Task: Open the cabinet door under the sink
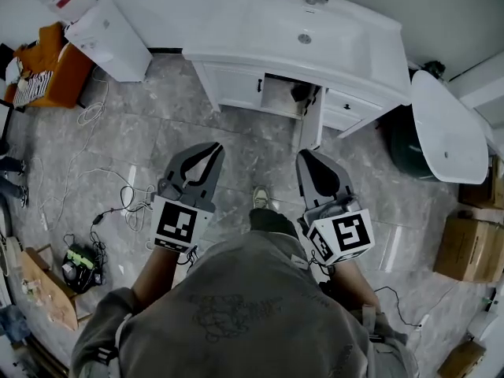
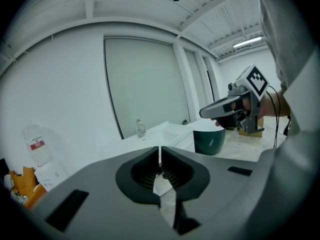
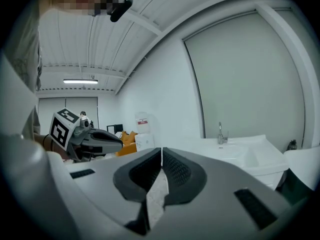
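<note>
White cabinet door [image 1: 310, 123] under the white oval sink [image 1: 305, 35] stands swung outward, edge-on in the head view. It hangs on the white vanity cabinet [image 1: 236, 85], with a dark opening [image 1: 285, 97] just left of it. The door is straight ahead of both grippers and well apart from them. Grey marble-tiled floor [image 1: 236, 152] spreads below, and the walls are plain white. A dark green round bin [image 1: 403, 144] sits right of the vanity. Brown cardboard boxes [image 1: 470, 250] lie farther right and loose white cables [image 1: 118, 195] at left. Left gripper [image 1: 213, 148] and right gripper [image 1: 304, 156] each have their jaws pressed together on nothing.
</note>
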The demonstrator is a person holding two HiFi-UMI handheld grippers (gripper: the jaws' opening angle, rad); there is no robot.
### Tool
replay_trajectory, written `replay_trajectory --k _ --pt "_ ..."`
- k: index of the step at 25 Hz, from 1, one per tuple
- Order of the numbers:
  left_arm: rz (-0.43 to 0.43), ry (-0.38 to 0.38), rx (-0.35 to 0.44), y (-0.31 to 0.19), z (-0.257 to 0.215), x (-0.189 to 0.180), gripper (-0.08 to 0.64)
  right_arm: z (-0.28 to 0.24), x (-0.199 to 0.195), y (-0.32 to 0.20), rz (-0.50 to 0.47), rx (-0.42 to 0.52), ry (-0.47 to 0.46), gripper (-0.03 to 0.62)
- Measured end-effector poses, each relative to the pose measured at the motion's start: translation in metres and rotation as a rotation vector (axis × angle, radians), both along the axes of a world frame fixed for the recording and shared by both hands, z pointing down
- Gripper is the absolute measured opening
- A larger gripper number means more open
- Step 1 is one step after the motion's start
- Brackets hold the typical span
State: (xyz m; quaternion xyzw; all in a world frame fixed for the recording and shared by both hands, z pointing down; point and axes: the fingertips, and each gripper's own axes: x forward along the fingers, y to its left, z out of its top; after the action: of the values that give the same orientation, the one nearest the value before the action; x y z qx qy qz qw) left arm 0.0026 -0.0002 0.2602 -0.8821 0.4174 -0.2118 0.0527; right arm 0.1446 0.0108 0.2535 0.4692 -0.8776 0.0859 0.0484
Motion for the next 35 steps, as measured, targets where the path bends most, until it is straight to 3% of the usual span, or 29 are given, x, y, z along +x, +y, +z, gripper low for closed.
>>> replay_trajectory --k 6,9,12,26,31,35 --pt "-0.029 0.041 -0.023 -0.059 -0.003 0.028 0.028 0.005 0.023 -0.062 -0.019 -0.026 -0.010 0.031" --pt "-0.025 0.000 0.005 -0.082 0.000 0.035 0.028 0.010 0.030 -0.087 -0.017 -0.030 -0.016 0.031" --pt "-0.037 0.008 0.001 -0.098 0.002 0.039 0.028 0.016 0.032 -0.105 -0.017 -0.039 -0.014 0.031" --pt "-0.042 0.024 -0.032 -0.139 0.023 0.026 0.028 0.048 0.020 -0.143 -0.020 -0.114 0.041 0.031" --pt "0.007 0.019 -0.109 -0.154 0.047 0.019 0.028 0.055 0.012 -0.160 0.018 -0.107 0.082 0.031" --pt "0.004 0.036 -0.112 -0.171 0.054 0.012 0.028 0.061 0.006 -0.174 0.041 -0.112 0.100 0.031"
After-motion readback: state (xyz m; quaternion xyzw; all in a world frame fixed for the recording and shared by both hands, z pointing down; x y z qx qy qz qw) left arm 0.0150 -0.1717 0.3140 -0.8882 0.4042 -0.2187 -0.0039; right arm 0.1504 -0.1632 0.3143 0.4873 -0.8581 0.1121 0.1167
